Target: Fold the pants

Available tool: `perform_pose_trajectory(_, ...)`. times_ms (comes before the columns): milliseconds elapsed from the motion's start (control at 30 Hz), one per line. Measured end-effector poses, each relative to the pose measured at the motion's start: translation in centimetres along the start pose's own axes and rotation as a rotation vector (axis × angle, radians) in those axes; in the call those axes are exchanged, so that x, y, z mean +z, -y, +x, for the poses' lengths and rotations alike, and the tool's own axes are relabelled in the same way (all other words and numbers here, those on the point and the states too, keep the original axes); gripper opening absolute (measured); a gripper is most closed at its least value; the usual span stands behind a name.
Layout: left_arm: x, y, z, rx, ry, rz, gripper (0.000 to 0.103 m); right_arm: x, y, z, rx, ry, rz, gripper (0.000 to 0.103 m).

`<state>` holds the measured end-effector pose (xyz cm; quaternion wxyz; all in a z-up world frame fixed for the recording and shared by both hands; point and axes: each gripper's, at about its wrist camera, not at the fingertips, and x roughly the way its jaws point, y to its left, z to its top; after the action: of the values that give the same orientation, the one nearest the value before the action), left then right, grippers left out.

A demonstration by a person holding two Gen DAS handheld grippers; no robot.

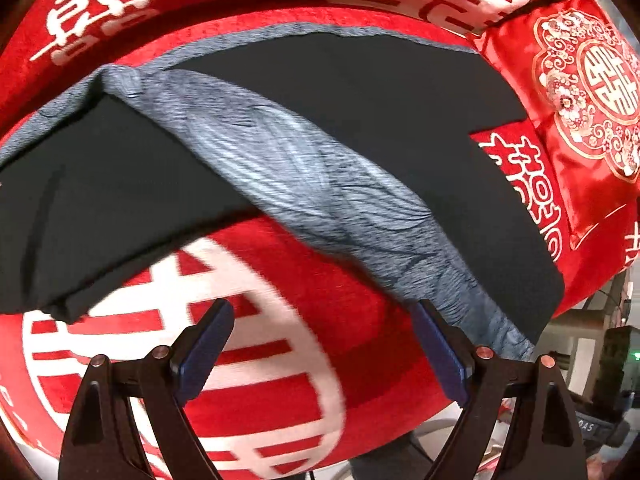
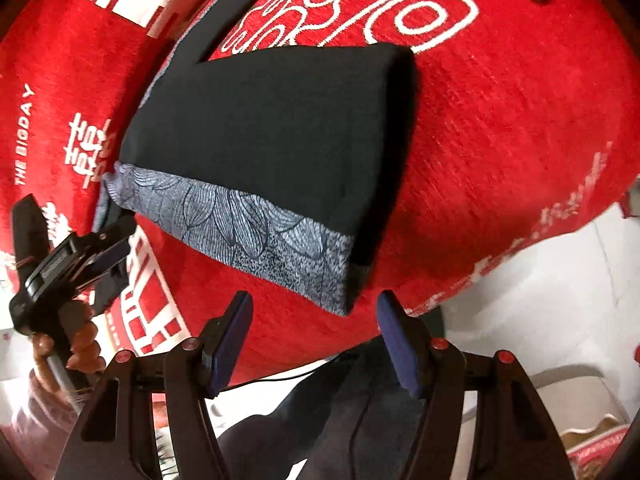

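Bedspread: a red plush cover [image 2: 500,128] with white double-happiness characters fills both views; the words "THE BIGDAY" run up the left edge of the right wrist view.
Pants: dark pants [image 2: 272,120] with a grey leaf-print band [image 2: 256,236] lie at centre frame in the right wrist view, seemingly folded over once; the left wrist view shows them [image 1: 360,112] crossing the frame diagonally, legs spread toward the upper right.
Cushion: a red satin pillow [image 1: 576,92] with gold embroidery sits at right in the left wrist view, just beside the dark fabric.
Left gripper: the jaws [image 1: 324,344] stand wide with nothing between them, low centre, one pad near the printed band's edge.
Right gripper: the claw [image 2: 316,332] gapes, nothing held, just below the band's lower corner.
Step in hand: likely taking the near edge for the next fold; each claw should pinch every layer at its corner and lift evenly so the fold stays square.
Room: pale floor at lower right.
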<state>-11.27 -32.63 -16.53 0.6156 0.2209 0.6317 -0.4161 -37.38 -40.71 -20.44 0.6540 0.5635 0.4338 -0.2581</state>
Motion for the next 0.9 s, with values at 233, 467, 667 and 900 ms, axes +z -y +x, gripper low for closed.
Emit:
perform_pose_trajectory(233,0.3,2.0,1.3,-0.027,-0.025,-0.017,0.062,1.7,-0.8,1.4,0.078,-0.075,-0.052,0.003)
perform_pose_trajectory(467,2.4,3.5,-0.4,-0.083,-0.013,-0.021,0.025,5.7,-4.4,-4.4,0.183,0.000,-0.138,0.003)
perform_pose_trajectory(667,7.5,4.1,-4.9,-0.040,0.129,-0.029,0.025,14.6,-9.0,-9.8,0.247,0.117,-0.248,0.003)
perform_pose_trajectory(900,11.5,2.7,-9.2,0.126,0.302,-0.049,0.087,27.6,-12.7,-10.2,0.207,0.144,-0.321,0.003)
